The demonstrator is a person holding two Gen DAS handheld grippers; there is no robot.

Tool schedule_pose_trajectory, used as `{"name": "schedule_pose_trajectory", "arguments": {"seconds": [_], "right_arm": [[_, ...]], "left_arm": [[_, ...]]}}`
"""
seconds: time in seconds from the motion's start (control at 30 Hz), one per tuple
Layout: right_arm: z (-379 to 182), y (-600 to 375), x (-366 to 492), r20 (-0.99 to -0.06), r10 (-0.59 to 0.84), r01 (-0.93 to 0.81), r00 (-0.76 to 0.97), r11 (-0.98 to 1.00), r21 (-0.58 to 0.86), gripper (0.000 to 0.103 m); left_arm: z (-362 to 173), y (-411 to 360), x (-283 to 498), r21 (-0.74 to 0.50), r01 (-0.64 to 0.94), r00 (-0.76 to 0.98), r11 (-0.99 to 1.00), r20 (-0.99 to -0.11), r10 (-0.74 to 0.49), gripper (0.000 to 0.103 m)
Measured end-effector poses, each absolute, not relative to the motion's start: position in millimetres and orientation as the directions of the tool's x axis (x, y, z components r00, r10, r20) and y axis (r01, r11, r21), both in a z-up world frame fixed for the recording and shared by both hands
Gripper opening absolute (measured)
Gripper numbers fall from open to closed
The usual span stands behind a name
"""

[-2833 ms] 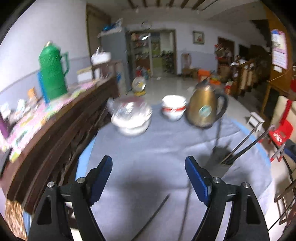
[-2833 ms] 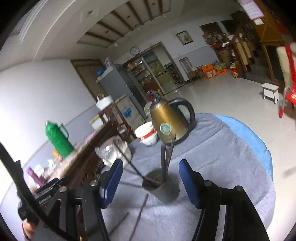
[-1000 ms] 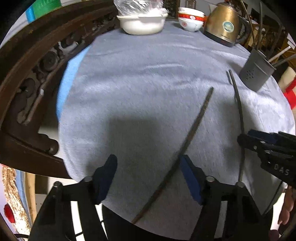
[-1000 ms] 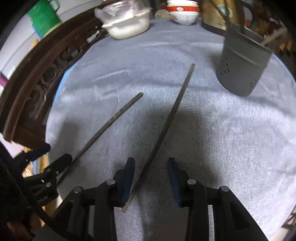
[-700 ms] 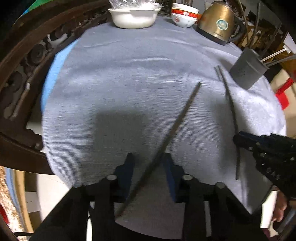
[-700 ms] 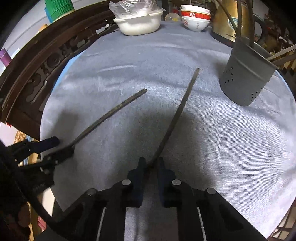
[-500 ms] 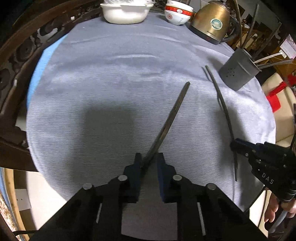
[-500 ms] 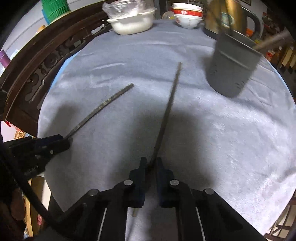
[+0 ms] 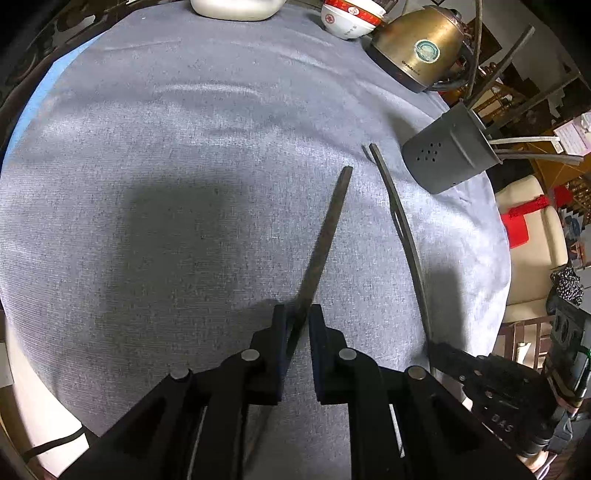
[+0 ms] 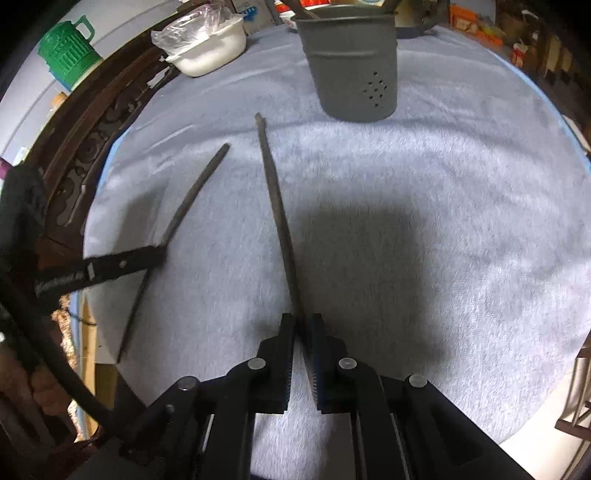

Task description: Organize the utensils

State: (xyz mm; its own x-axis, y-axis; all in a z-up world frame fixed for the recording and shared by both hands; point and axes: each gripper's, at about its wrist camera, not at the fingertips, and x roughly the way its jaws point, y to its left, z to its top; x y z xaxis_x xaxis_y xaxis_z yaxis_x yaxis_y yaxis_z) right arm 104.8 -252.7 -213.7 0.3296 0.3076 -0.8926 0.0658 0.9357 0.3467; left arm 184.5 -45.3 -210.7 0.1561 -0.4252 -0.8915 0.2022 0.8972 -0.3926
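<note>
Left wrist view, nearest first: the left gripper [image 9: 296, 321] has its jaws pinched on a dark chopstick [image 9: 325, 236], which runs from between the pads out over the grey cloth of the counter [image 9: 147, 184], its far tip pointing toward the holder [image 9: 447, 155]. Just to the right the right gripper [image 9: 439, 349] clamps the near end of the second chopstick [image 9: 399, 221], whose far tip sits near the holder's base. From the right wrist, the right gripper [image 10: 300, 325] is likewise closed tight on its chopstick [image 10: 277, 214], the stick aimed at the grey holder [image 10: 351, 70] straight ahead, and the left gripper [image 10: 122, 264] shows at the left edge gripping the other chopstick [image 10: 192, 199]. Whether either stick has left the cloth is hard to tell. Farther back, the holder already has several utensils standing in it, with a kettle [image 9: 417, 48], a bowl [image 9: 349, 18] and a white dish [image 10: 210, 44] beyond. By my reading both loose chopsticks are grasped, so the pick-up is done; carrying them over and dropping them into the holder is what remains.
</note>
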Motion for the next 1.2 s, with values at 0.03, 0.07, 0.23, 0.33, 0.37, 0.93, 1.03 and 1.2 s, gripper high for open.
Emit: {"name": "schedule_pose_trajectory", "arguments": {"seconds": [0.03,0.07,0.23,0.33,0.37,0.93,1.03,1.2], "right_arm": [[-212,-254,104,-0.883,0.325,0.066,0.337,0.928,0.367,0.012],[-209,-256,105,-0.873,0.342,0.065,0.348,0.920,0.386,0.012],[-196,-265,121,-0.840,0.344,0.077,0.420,0.909,0.410,0.015],[-195,-265,138,-0.835,0.336,0.088,0.437,0.907,0.411,0.016],[-195,-265,143,-0.837,0.325,0.095,0.441,0.910,0.403,0.016],[-198,-275,170,-0.806,0.335,0.137,0.488,0.883,0.450,0.016],[-199,-277,171,-0.808,0.325,0.148,0.492,0.883,0.445,0.021],[-204,-287,161,-0.795,0.332,0.177,0.507,0.863,0.473,0.031]], "left_arm": [[-210,-44,184,-0.391,0.203,0.157,0.898,-0.892,-0.424,0.012],[-210,-44,184,-0.387,0.209,0.159,0.898,-0.893,-0.422,0.013],[-206,-59,184,-0.334,0.263,0.188,0.905,-0.902,-0.388,0.025],[-205,-66,192,-0.310,0.268,0.209,0.912,-0.906,-0.369,0.026],[-205,-66,194,-0.307,0.269,0.217,0.913,-0.904,-0.368,0.026],[-198,-59,229,-0.359,0.199,0.247,0.912,-0.882,-0.401,0.005],[-198,-74,226,-0.325,0.236,0.234,0.916,-0.896,-0.378,0.015],[-202,-90,228,-0.285,0.264,0.245,0.922,-0.904,-0.350,0.029]]}}
